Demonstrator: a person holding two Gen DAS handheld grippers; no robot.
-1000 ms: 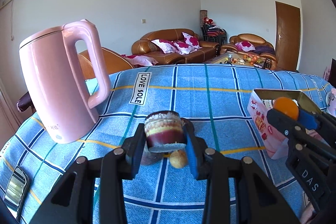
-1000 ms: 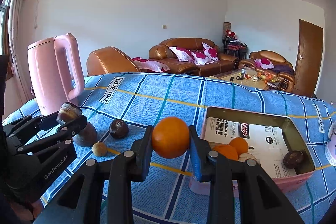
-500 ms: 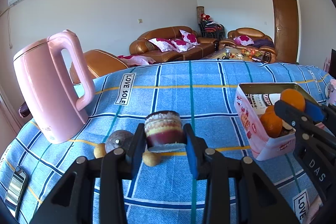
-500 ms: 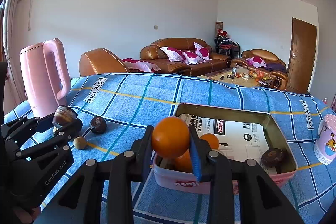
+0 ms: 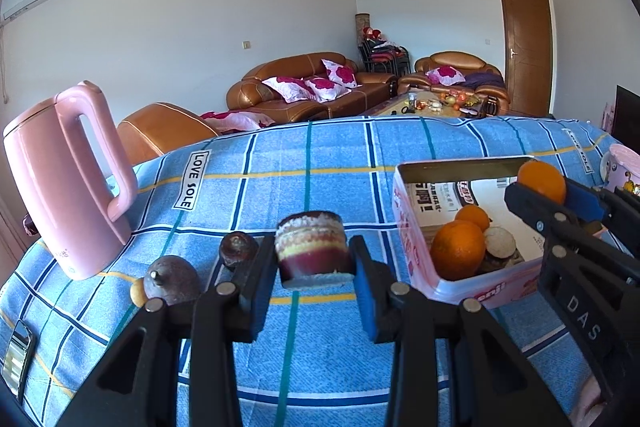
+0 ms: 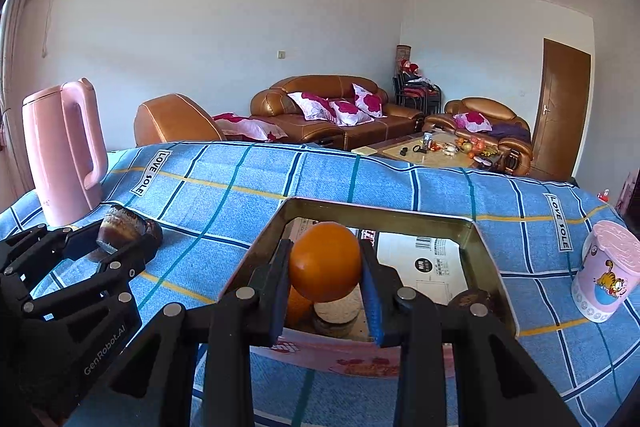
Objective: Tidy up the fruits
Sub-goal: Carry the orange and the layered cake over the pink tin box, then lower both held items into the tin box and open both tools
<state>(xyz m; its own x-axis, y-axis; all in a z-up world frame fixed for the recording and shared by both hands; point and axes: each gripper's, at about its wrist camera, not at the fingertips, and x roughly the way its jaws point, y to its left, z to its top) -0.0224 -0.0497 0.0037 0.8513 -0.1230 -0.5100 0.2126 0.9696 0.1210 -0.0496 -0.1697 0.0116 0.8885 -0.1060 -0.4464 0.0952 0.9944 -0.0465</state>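
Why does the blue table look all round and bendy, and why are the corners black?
Fisheye lens: in both wrist views the tablecloth bulges like a dome and the black corners are the lens edge. In the right wrist view, daylight brightens the pink kettle; the orange stays sharp.

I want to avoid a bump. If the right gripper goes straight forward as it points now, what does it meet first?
Probably the far wall of the pink tin box: the right gripper, shut on an orange, sits over the box's near end. Depth is unclear; it may pass above.
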